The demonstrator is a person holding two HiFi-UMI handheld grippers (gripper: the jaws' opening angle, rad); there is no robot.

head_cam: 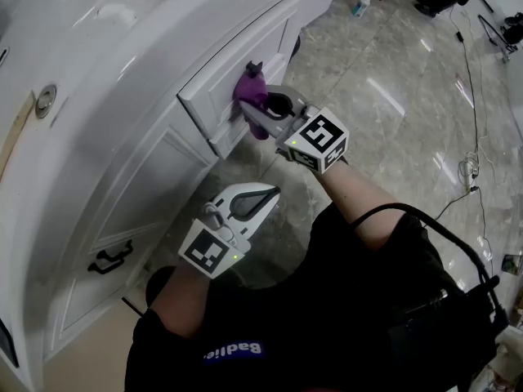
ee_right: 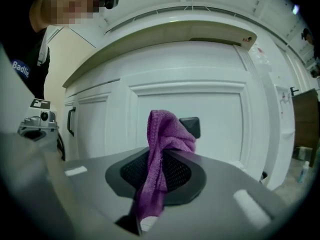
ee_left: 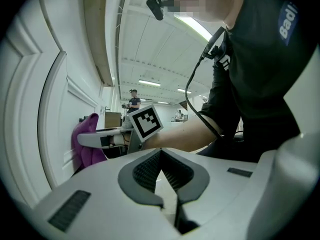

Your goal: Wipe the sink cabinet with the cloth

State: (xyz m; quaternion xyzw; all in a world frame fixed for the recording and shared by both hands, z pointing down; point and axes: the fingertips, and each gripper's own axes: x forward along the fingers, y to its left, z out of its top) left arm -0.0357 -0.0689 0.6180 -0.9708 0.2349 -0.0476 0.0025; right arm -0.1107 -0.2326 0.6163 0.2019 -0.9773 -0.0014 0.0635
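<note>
In the head view the right tongs [head_cam: 252, 114] are clenched on the purple cloth [head_cam: 249, 88] and hold it against the raised door panel [head_cam: 219, 88] on the front of the sink cabinet [head_cam: 122, 145], at the panel's outer edge. The left tongs [head_cam: 270, 193] hang lower, apart from the cabinet, and a black handle [head_cam: 110, 260] sits on another door further along. The left gripper view shows those tongs closed together with nothing between them, and the cloth beyond lies against the white front. In the right gripper view the cloth is bunched from the pinched tips up over a dark knob [ee_right: 192, 127] mid-panel. The wiping looks under way. The next move probably calls for dragging the wad across the panel with steady pressure and a firm clamp.
</note>
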